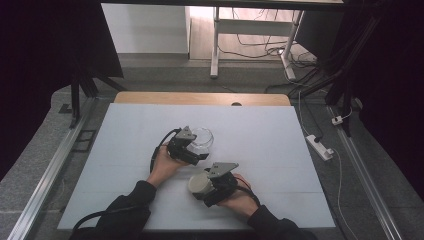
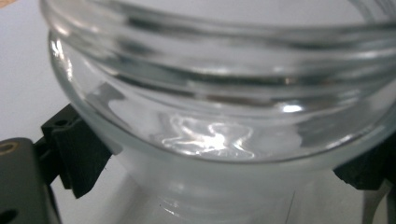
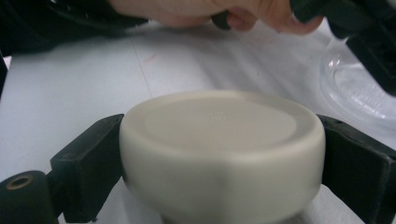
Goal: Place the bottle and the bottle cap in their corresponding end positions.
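A clear glass jar (image 1: 202, 139) is held near the middle of the white table (image 1: 280, 150) by the left gripper (image 1: 192, 151), whose jaws are pressed against the jar's sides below its threaded, open mouth (image 2: 219, 70). A cream lid (image 3: 223, 149) is clamped between the jaws of the right gripper (image 1: 206, 186), nearer the person and just apart from the jar. The lid (image 1: 199, 183) is seen raised slightly off the table.
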Action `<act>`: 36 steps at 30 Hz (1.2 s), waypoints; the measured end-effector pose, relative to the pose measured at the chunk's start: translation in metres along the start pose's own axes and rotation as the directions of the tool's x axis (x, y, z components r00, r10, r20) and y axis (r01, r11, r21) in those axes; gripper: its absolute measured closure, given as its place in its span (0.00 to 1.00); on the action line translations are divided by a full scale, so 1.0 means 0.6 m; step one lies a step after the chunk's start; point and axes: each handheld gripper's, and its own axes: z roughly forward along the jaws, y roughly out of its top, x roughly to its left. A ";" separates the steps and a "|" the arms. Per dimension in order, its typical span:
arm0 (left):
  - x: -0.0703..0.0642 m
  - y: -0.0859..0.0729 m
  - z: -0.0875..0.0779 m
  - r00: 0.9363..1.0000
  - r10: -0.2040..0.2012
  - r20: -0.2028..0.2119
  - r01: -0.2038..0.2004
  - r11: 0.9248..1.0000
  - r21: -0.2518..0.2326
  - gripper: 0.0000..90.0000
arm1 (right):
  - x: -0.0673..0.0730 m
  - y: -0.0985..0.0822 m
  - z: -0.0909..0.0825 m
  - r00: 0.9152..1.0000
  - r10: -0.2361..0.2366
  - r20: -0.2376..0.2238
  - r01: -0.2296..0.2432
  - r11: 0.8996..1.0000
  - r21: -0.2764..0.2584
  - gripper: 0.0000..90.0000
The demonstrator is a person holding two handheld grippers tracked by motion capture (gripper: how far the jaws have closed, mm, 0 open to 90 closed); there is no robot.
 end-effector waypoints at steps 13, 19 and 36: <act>0.003 -0.001 0.003 1.000 -0.009 0.012 0.009 1.000 0.019 0.03 | -0.005 -0.001 0.000 0.999 0.039 0.010 -0.039 0.999 0.008 0.06; 0.004 0.001 -0.005 0.999 -0.023 0.024 0.023 1.000 -0.013 0.00 | -0.005 -0.001 -0.002 0.999 0.051 0.008 -0.051 0.999 0.007 0.03; 0.001 -0.009 -0.057 0.997 -0.074 0.019 0.075 0.997 -0.032 0.00 | -0.004 0.008 -0.020 0.998 0.065 -0.005 -0.065 0.997 -0.033 0.01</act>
